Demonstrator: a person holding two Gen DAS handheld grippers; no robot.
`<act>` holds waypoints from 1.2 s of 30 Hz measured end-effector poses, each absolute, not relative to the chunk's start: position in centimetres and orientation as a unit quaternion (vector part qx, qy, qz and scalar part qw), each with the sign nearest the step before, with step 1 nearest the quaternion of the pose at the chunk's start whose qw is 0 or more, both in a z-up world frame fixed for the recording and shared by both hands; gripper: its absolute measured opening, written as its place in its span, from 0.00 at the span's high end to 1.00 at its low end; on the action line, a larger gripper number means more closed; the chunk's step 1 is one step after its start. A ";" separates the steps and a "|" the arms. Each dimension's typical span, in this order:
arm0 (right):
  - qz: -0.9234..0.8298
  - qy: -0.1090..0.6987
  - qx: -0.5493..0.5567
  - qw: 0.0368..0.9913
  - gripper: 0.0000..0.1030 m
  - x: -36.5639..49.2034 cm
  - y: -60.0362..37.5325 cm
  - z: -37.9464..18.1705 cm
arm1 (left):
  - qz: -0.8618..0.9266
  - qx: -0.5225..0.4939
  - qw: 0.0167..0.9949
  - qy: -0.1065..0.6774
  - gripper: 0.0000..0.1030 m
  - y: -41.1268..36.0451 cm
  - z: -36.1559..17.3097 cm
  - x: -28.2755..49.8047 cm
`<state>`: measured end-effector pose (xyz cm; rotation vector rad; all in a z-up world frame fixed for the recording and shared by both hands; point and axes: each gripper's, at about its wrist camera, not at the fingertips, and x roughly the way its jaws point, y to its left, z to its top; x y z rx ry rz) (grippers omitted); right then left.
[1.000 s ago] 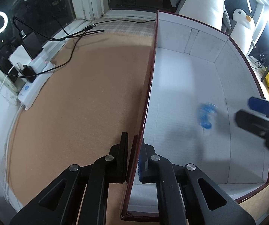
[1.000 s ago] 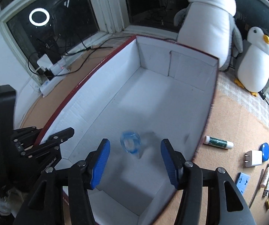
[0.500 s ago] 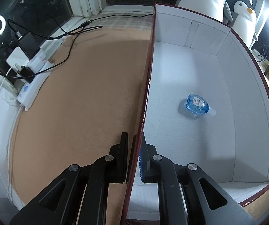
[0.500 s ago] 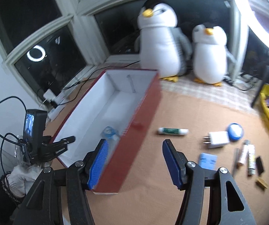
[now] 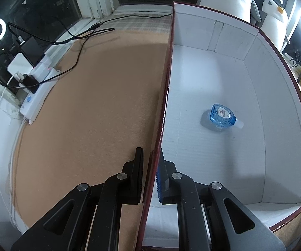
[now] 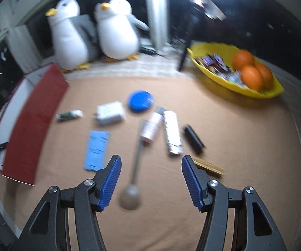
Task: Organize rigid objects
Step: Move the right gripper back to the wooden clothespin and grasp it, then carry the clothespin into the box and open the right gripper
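My left gripper (image 5: 150, 175) is shut on the left wall of the red box (image 5: 167, 79), one finger on each side of the rim. A small blue bottle (image 5: 222, 117) lies on the white box floor. My right gripper (image 6: 150, 179) is open and empty above the brown mat, with a metal spoon (image 6: 134, 167) between its fingers below it. Ahead lie a blue card (image 6: 97, 149), a white charger (image 6: 110, 113), a blue round lid (image 6: 141, 100), a green-white tube (image 6: 69, 115), a pink tube (image 6: 151, 127), a silver tube (image 6: 172, 135), a black stick (image 6: 194, 139) and a wooden piece (image 6: 208, 165). The box (image 6: 35, 123) is at the left.
Two plush penguins (image 6: 91, 33) stand at the back. A yellow bowl (image 6: 234, 79) with oranges and sweets sits at the back right. A white power strip (image 5: 37, 92) with cables lies at the mat's left edge by the window.
My right gripper let the blue bottle drop into the box, then swung right, out of the box and over the loose items. The left gripper kept its hold on the box wall.
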<state>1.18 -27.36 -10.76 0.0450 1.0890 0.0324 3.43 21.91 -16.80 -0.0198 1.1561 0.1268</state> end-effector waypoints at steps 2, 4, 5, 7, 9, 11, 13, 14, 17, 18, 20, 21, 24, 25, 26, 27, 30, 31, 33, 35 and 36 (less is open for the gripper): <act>0.001 0.531 0.022 0.847 0.47 1.1 -29.4 -12.1 | 0.061 -0.008 0.834 0.548 0.89 21.9 -16.9 3.5; -0.005 0.540 0.025 0.841 0.49 1.1 -30.7 -13.1 | 0.063 -0.007 0.832 0.551 0.89 21.8 -16.9 3.6; -0.006 0.543 0.025 0.840 0.51 1.1 -31.3 -13.4 | 0.065 -0.008 0.831 0.553 0.89 21.8 -17.0 3.7; -0.008 0.546 0.018 0.838 0.53 1.2 -31.6 -13.9 | 0.068 -0.008 0.828 0.557 0.89 21.7 -17.2 3.9; -0.004 0.548 0.008 0.837 0.54 1.3 -31.6 -14.2 | 0.070 -0.006 0.827 0.558 0.89 21.6 -17.3 4.0; 0.000 0.551 -0.005 0.834 0.54 1.5 -31.5 -14.6 | 0.073 -0.005 0.827 0.558 0.88 21.4 -17.2 4.0; 0.000 0.555 -0.018 0.832 0.55 1.9 -31.5 -15.1 | 0.075 -0.003 0.826 0.558 0.88 21.4 -17.1 4.1; 0.001 0.558 -0.024 0.830 0.56 2.3 -31.7 -15.4 | 0.076 -0.003 0.826 0.558 0.88 21.3 -17.1 4.0; 0.002 0.565 -0.034 0.824 0.59 2.9 -32.1 -16.2 | 0.079 -0.004 0.825 0.559 0.88 21.3 -17.1 4.0; 0.001 0.568 -0.040 0.822 0.59 3.2 -32.2 -16.4 | 0.080 -0.003 0.825 0.559 0.88 21.3 -17.1 4.0; 0.001 0.575 -0.055 0.817 0.60 3.6 -32.3 -17.1 | 0.082 -0.003 0.825 0.559 0.88 21.2 -17.1 3.9; 0.000 0.577 -0.061 0.815 0.60 3.8 -32.4 -17.4 | 0.082 -0.003 0.825 0.559 0.88 21.2 -17.1 3.9; -0.004 0.582 -0.074 0.810 0.62 4.2 -32.9 -17.8 | 0.083 -0.004 0.825 0.559 0.88 21.2 -17.0 3.9; -0.003 0.584 -0.074 0.808 0.62 4.3 -33.0 -17.9 | 0.083 -0.004 0.825 0.559 0.88 21.2 -17.0 3.9; 0.000 0.585 -0.072 0.808 0.62 4.4 -33.2 -18.0 | 0.084 -0.005 0.825 0.560 0.88 21.2 -17.0 3.9; 0.001 0.586 -0.071 0.807 0.63 4.4 -33.3 -18.0 | 0.084 -0.005 0.824 0.560 0.88 21.2 -17.0 3.9; 0.005 0.589 -0.067 0.805 0.74 4.6 -33.4 -18.0 | 0.084 -0.005 0.824 0.560 0.88 21.2 -17.0 3.9; 0.007 0.589 -0.066 0.805 0.76 4.6 -33.3 -17.9 | 0.084 -0.006 0.825 0.560 0.88 21.2 -17.0 3.9; 0.010 0.591 -0.064 0.804 0.83 4.6 -33.1 -18.0 | 0.084 -0.006 0.825 0.560 0.88 21.3 -17.0 3.9; 0.013 0.593 -0.064 0.802 0.87 4.6 -32.8 -18.0 | 0.083 -0.008 0.825 0.559 0.88 21.3 -17.0 3.9; 0.013 0.594 -0.065 0.802 0.87 4.5 -32.7 -18.0 | 0.083 -0.009 0.825 0.558 0.88 21.4 -17.0 3.9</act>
